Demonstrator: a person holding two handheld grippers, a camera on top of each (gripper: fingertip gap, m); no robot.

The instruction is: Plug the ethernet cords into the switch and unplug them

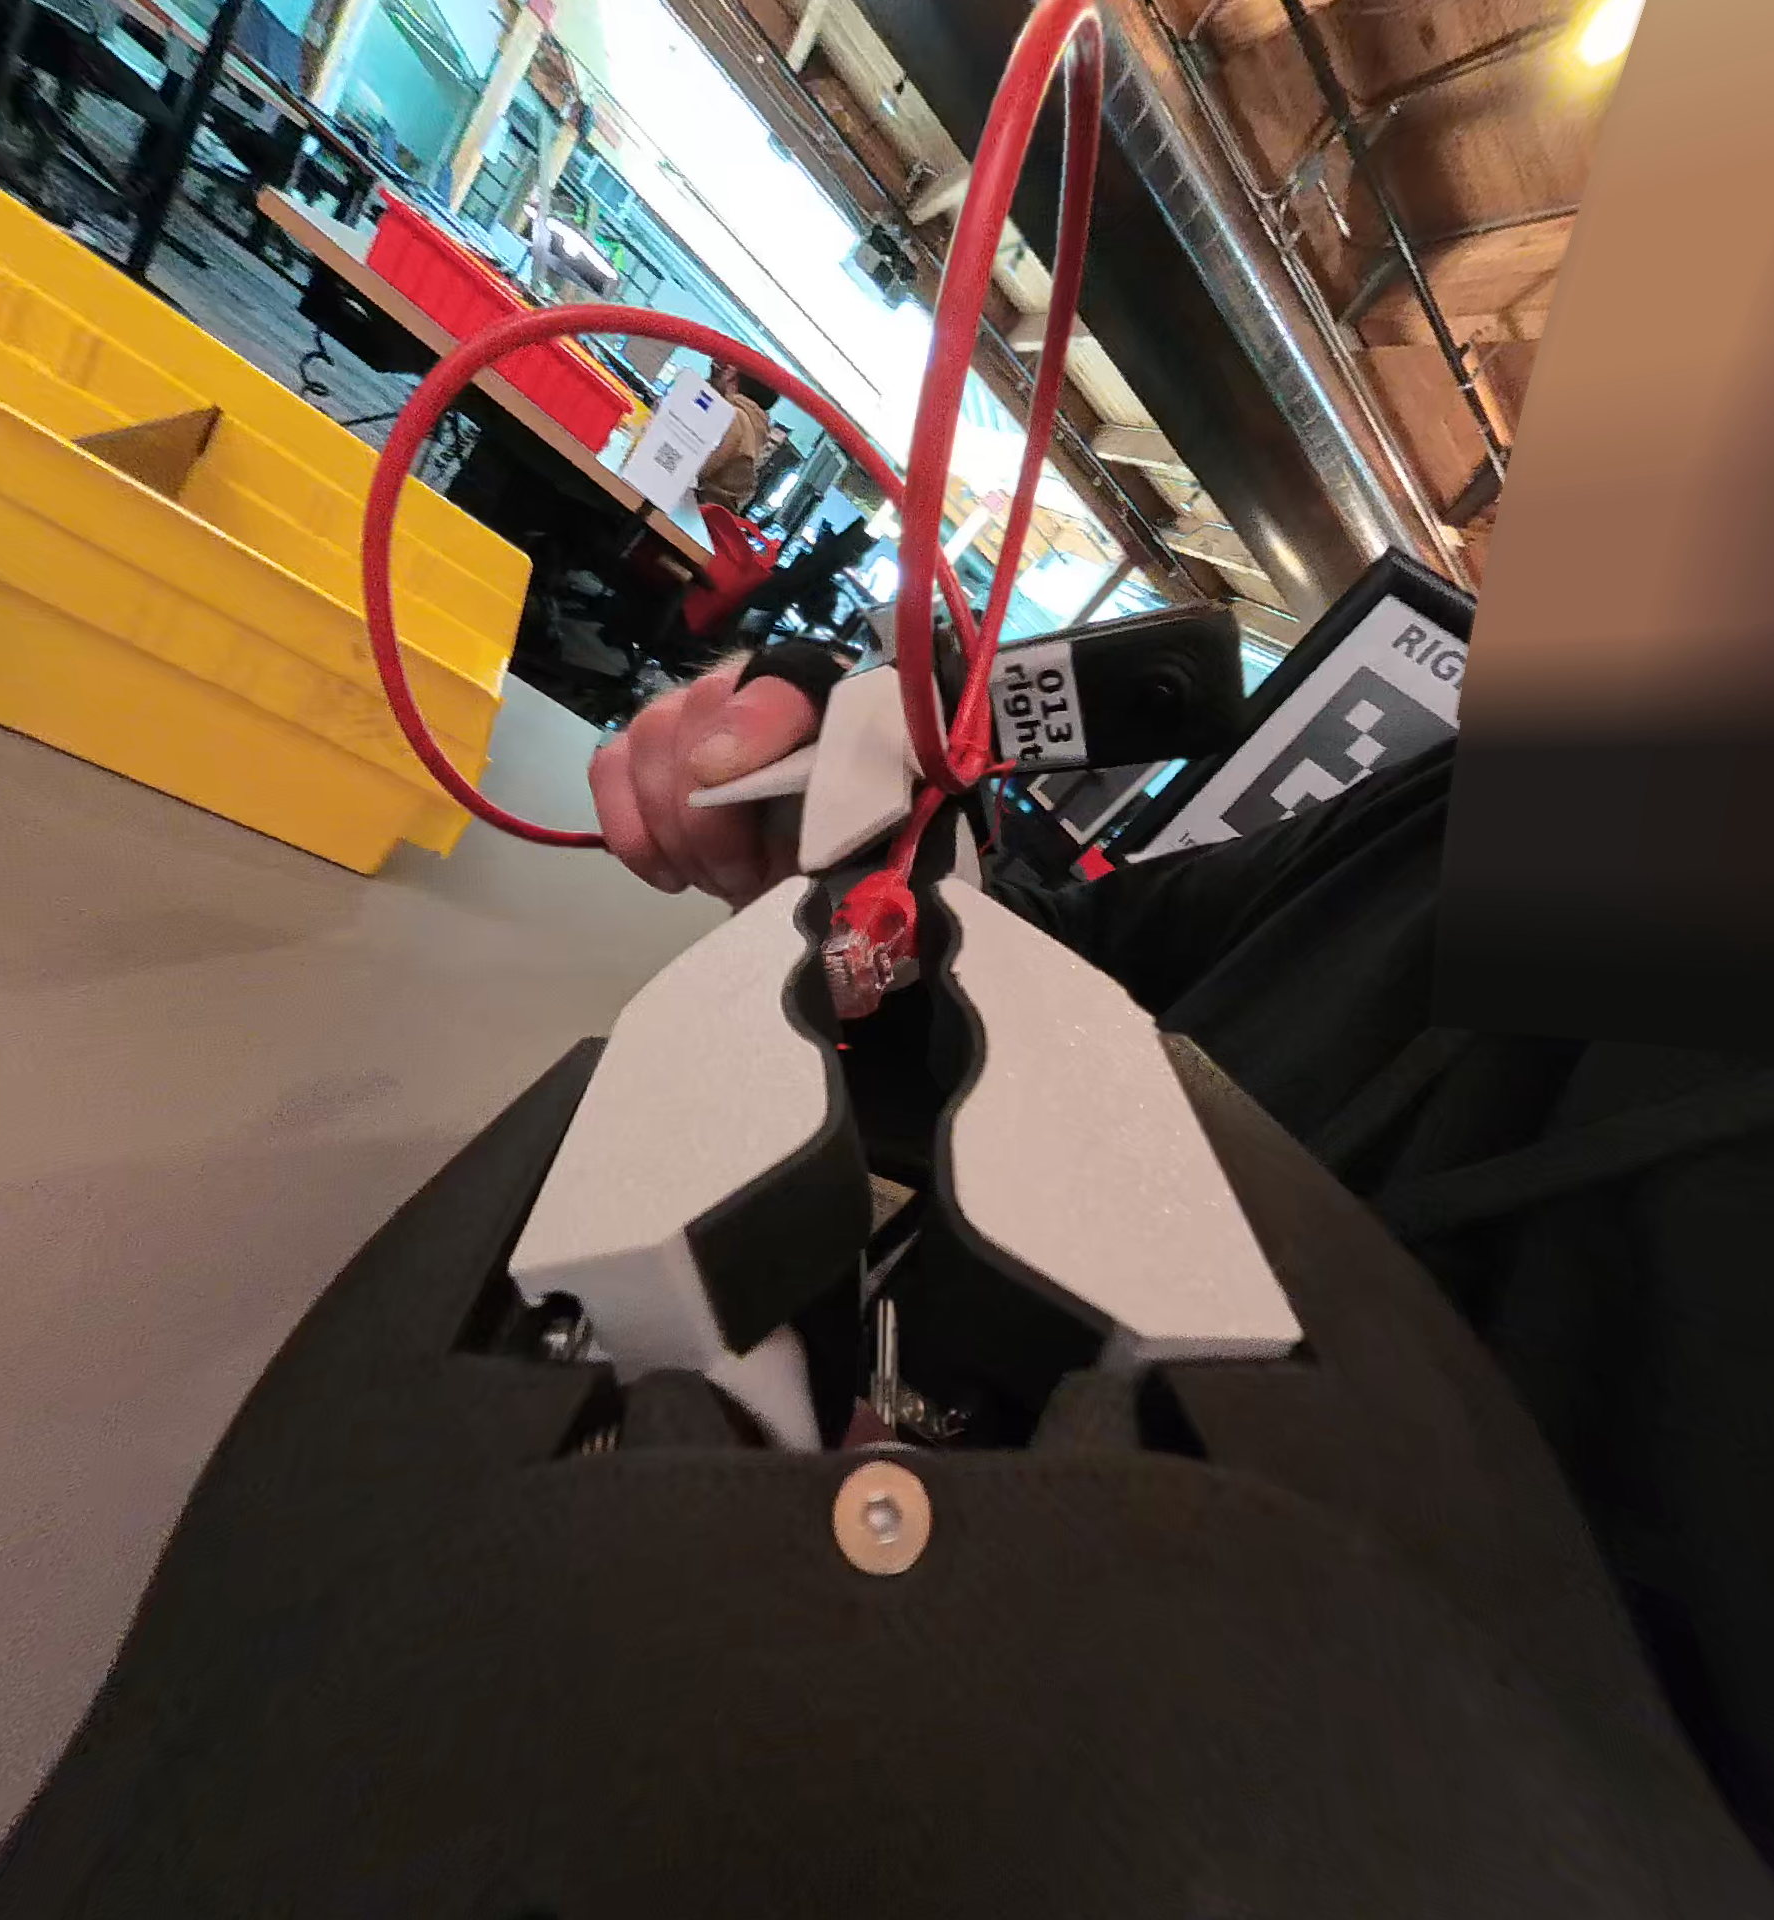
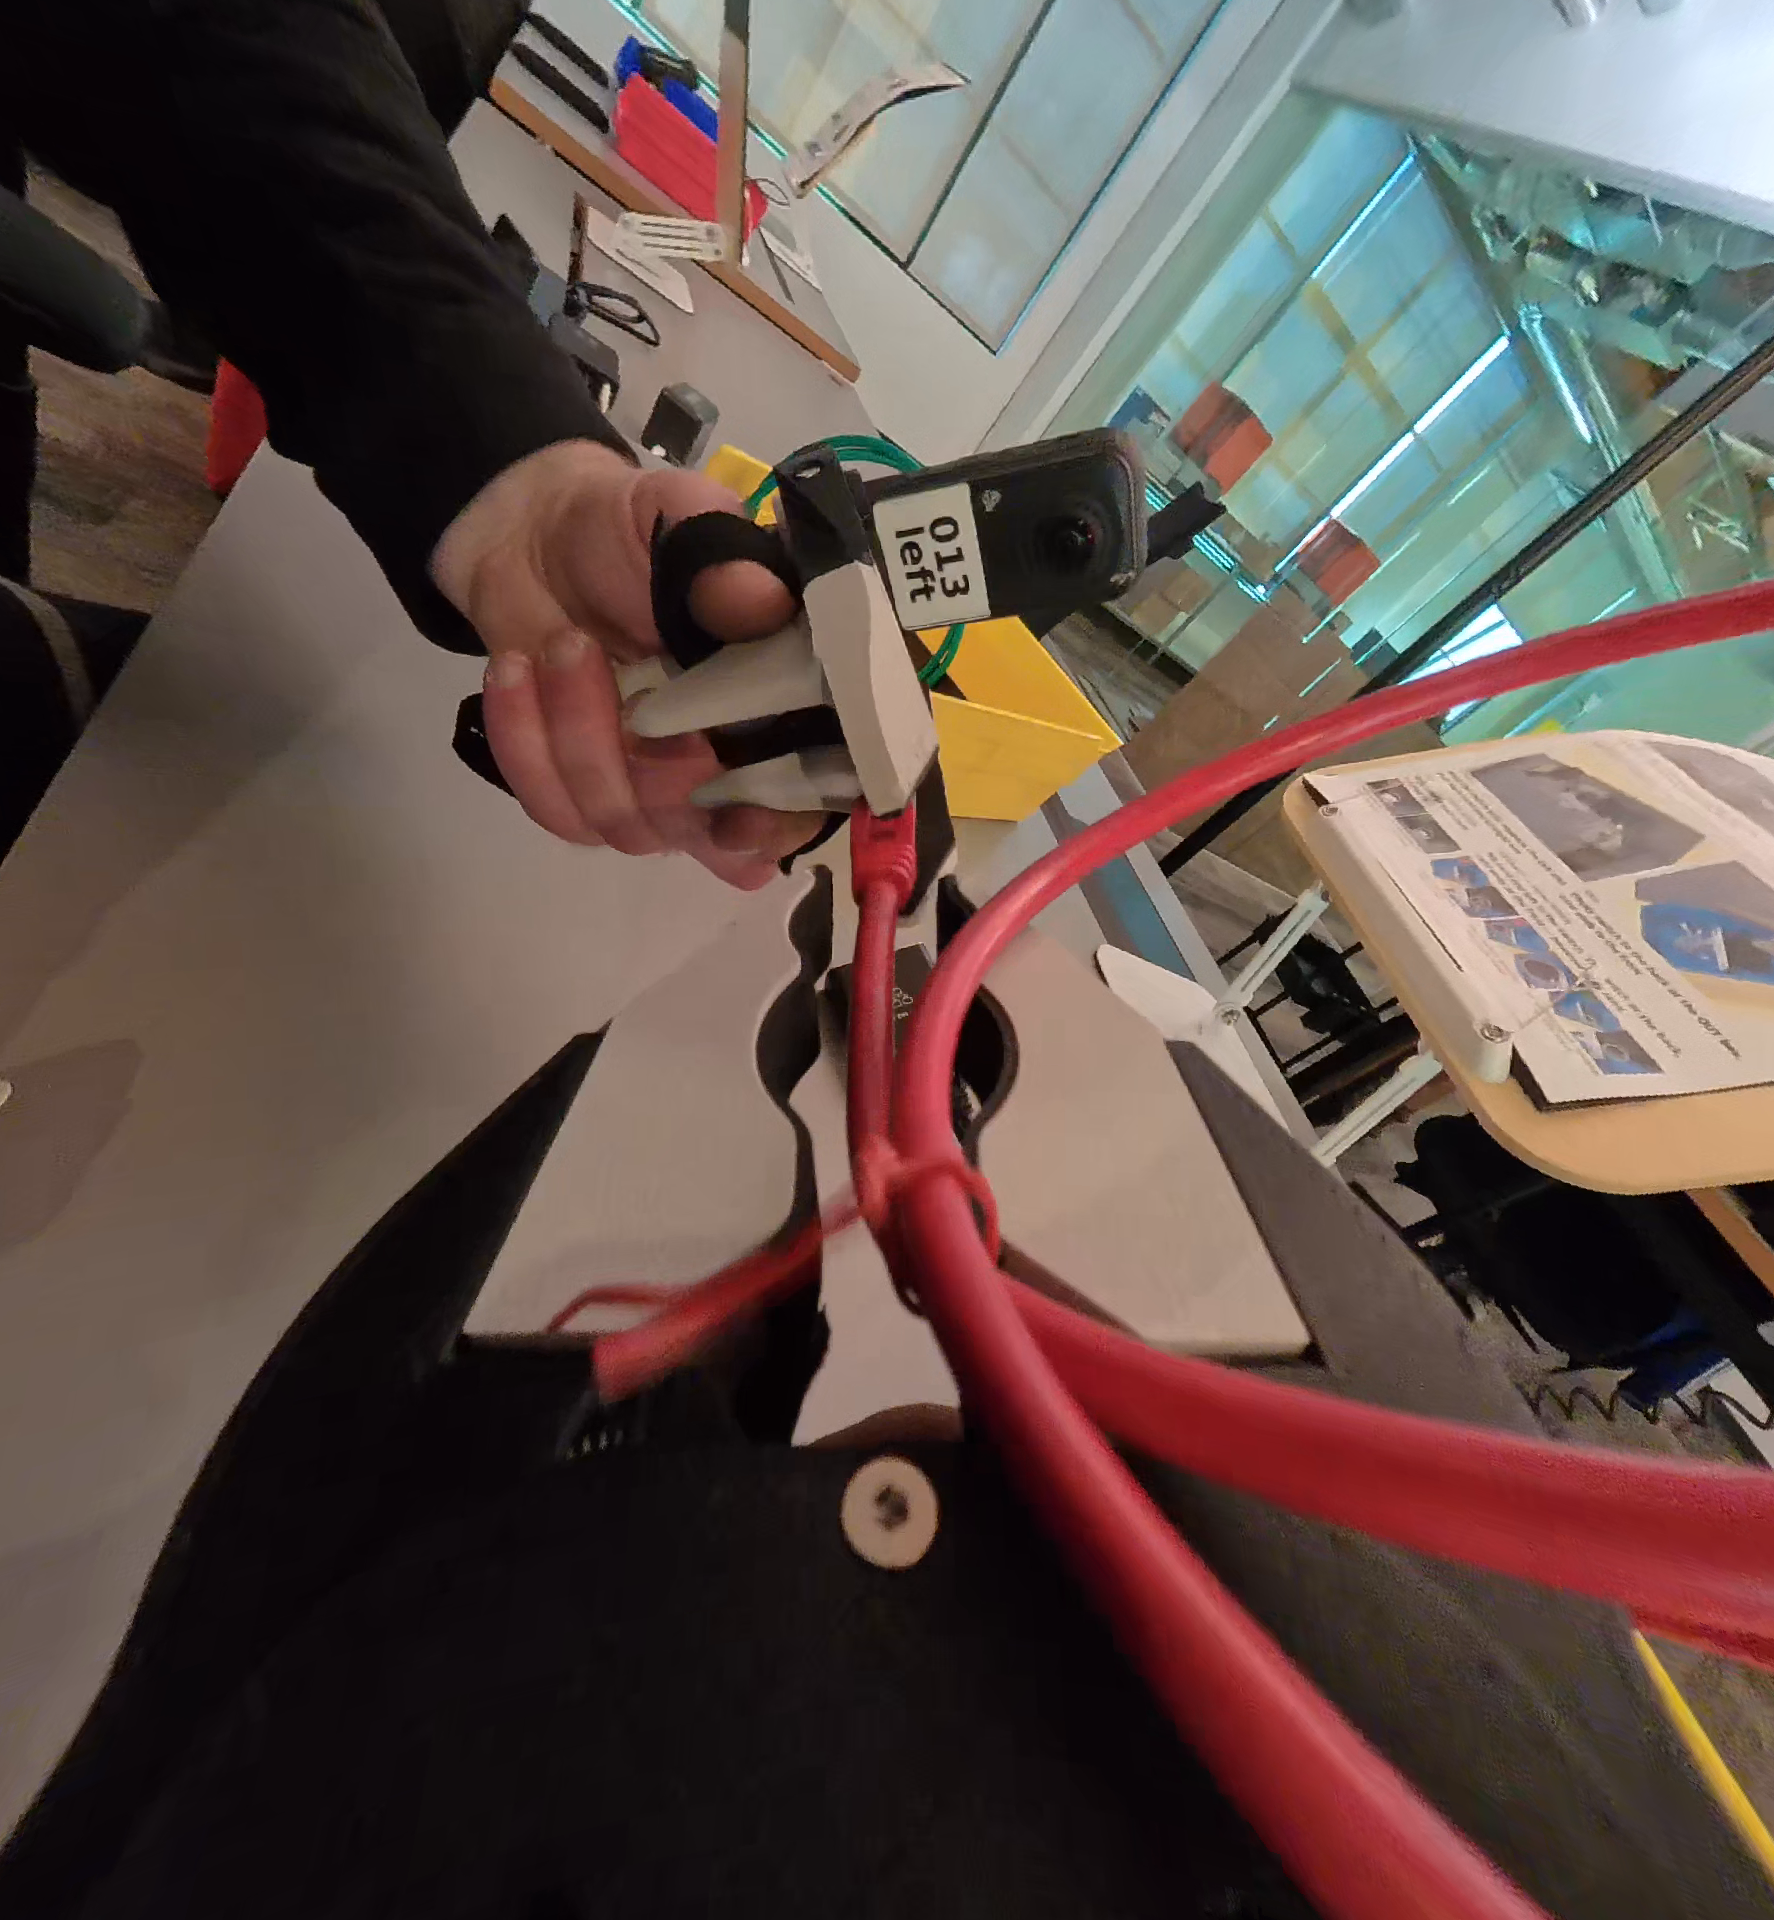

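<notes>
Left gripper jaws pinched the red ethernet plug at centre frame; right gripper jaws apparently clamped its cord.

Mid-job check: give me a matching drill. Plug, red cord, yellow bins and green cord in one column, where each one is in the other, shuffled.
Things:
1. plug
2. red cord
3. yellow bins
4. green cord

Places:
A. stacked on the table
B. looped in the air, tied where the loops cross
C. behind the left gripper, partly hidden
D. between the left gripper's fingertips

Pairs: 1-D, 2-B, 3-A, 4-C
</notes>
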